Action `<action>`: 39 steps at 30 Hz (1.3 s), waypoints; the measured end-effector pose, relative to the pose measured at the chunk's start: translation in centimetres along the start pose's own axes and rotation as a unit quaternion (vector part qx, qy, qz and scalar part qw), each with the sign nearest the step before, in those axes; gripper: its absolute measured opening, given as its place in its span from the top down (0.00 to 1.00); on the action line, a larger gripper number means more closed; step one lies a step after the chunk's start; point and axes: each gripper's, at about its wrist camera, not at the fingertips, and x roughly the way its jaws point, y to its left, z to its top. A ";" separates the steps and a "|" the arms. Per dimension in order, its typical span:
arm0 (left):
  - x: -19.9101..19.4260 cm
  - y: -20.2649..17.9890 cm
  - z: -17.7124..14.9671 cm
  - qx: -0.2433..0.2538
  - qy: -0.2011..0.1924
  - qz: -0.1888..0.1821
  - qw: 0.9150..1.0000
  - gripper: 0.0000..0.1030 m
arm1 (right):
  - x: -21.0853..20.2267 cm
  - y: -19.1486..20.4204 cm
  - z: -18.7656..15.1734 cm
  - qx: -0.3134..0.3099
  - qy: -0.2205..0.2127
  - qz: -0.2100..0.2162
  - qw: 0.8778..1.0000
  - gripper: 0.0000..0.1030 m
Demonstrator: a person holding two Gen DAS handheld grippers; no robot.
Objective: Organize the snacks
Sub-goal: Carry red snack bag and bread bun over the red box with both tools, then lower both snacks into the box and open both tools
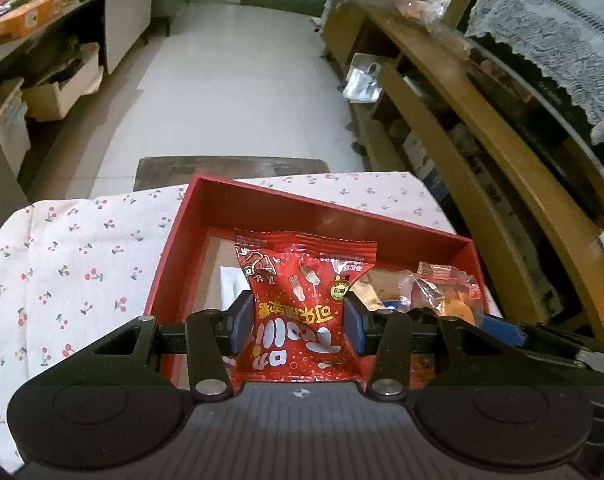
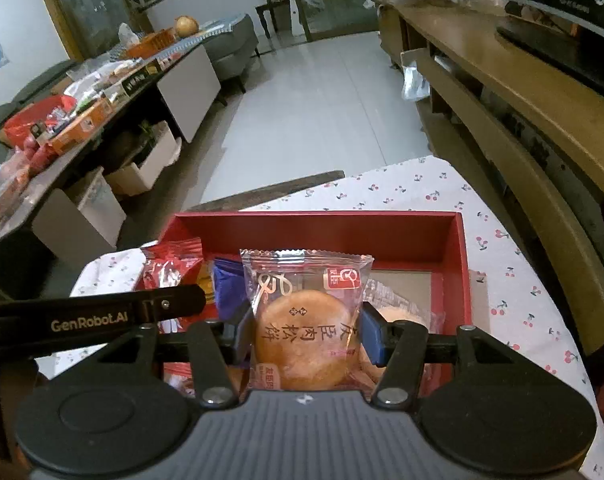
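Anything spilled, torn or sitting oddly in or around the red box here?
Nothing stands out. The left gripper holds a red candy packet and the right gripper a clear-wrapped pastry, both intact, over the red box.

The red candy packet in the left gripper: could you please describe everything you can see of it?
The red candy packet is a glossy, crinkled plastic pouch with crimped, serrated ends, printed with white and yellow characters and small bottle shapes. It looks puffy and sealed. The left gripper pinches its middle between blue-padded fingers, holding it upright above the red box.
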 end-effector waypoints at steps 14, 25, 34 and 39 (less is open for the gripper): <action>1.9 0.3 -0.1 -0.003 0.016 0.020 1.000 0.46 | 2.2 -0.1 -0.1 -0.014 0.017 -0.017 1.000 0.39; 1.4 0.4 -0.1 -0.001 0.006 0.024 1.000 0.37 | 1.7 -0.1 0.0 -0.020 0.006 -0.034 0.999 0.36; 0.5 0.1 -0.4 0.005 0.002 0.014 1.000 0.30 | 0.8 -0.2 -0.1 -0.029 0.000 -0.041 0.999 0.33; -0.3 -0.1 -1.1 0.014 0.001 0.009 1.000 0.29 | 0.0 -0.4 -0.3 -0.031 -0.003 -0.040 0.999 0.30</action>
